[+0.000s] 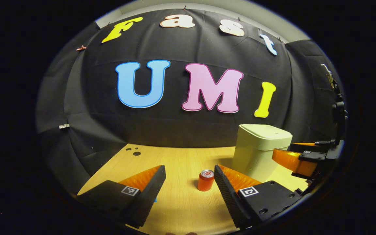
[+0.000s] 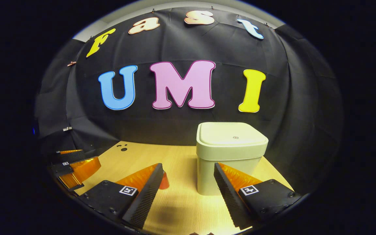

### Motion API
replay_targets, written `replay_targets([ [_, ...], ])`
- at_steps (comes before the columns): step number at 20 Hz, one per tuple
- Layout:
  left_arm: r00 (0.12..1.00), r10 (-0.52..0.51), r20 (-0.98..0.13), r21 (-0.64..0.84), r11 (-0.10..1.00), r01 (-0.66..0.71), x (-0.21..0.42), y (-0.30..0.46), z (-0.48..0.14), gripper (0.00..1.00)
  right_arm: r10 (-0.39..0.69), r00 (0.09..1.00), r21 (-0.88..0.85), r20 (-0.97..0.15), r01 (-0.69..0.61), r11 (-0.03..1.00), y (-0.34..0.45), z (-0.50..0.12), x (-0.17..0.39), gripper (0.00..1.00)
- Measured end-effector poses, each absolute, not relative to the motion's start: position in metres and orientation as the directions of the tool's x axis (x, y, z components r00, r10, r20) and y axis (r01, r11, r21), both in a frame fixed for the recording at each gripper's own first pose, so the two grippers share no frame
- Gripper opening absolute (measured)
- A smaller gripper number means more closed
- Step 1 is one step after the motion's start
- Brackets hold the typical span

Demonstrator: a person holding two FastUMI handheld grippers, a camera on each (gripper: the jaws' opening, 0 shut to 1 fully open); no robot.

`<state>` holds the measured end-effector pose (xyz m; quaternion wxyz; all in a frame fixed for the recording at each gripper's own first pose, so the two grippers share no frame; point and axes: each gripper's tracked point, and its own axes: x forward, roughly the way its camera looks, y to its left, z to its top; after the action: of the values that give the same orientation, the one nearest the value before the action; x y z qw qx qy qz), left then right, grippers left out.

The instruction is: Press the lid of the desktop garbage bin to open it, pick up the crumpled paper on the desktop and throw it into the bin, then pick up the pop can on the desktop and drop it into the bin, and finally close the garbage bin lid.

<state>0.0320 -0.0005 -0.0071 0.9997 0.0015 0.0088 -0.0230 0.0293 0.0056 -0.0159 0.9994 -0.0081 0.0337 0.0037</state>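
Your left hand-held gripper [image 1: 189, 174] hangs just above the worktop [image 1: 181, 156] with its two fingers spread wide and nothing pinched between them. In the left gripper view the pop can [image 1: 205, 180] stands upright on the wood in the gap between those fingers, closer to the finger on the right of the picture and a little ahead of its tip; you can't tell from this view whether that finger touches the can. Beyond the can and to its right sits the garbage bin [image 1: 259, 150], pale, squarish with rounded corners, its lid [image 1: 266, 130] lying flat and closed. Your right hand-held gripper [image 1: 297, 156] shows at the far right of that view, just beside the bin's side. In the right gripper view your right hand-held gripper [image 2: 188, 173] is likewise spread wide with nothing gripped, and the garbage bin [image 2: 230, 156] stands straight ahead on the worktop [image 2: 175, 156], its lower corner partly behind the finger on the right of the picture, the lid [image 2: 232, 133] shut with a small round mark near its middle. A sliver of the pop can [image 2: 164, 182] peeks out from behind the finger on the left of the picture, to the left of the bin and apart from it. Your left hand-held gripper [image 2: 73, 164] shows at the far left edge, low over the near side of the worktop. A few small dark holes [image 2: 122, 147] mark the far left corner of the wood.
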Motion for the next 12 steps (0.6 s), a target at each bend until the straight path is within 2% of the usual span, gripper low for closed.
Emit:
replay_targets([
  [8,0.998,-0.052,-0.032,0.002,0.999,0.052,0.042,-0.003,-0.012,0.96,0.026,0.996,-0.022,-0.080,-0.028,0.999,0.006,-0.015,0.035,0.96],
  [10,0.998,-0.058,-0.034,0.005,0.998,0.058,0.044,-0.005,-0.014,0.96,0.028,0.996,-0.023,-0.079,-0.030,0.999,0.004,-0.014,0.037,0.87],
  [12,0.997,-0.065,-0.036,0.005,0.998,0.065,0.046,-0.008,-0.013,0.96,0.020,0.997,-0.027,-0.075,-0.022,0.999,0.001,-0.010,0.037,0.71],
])
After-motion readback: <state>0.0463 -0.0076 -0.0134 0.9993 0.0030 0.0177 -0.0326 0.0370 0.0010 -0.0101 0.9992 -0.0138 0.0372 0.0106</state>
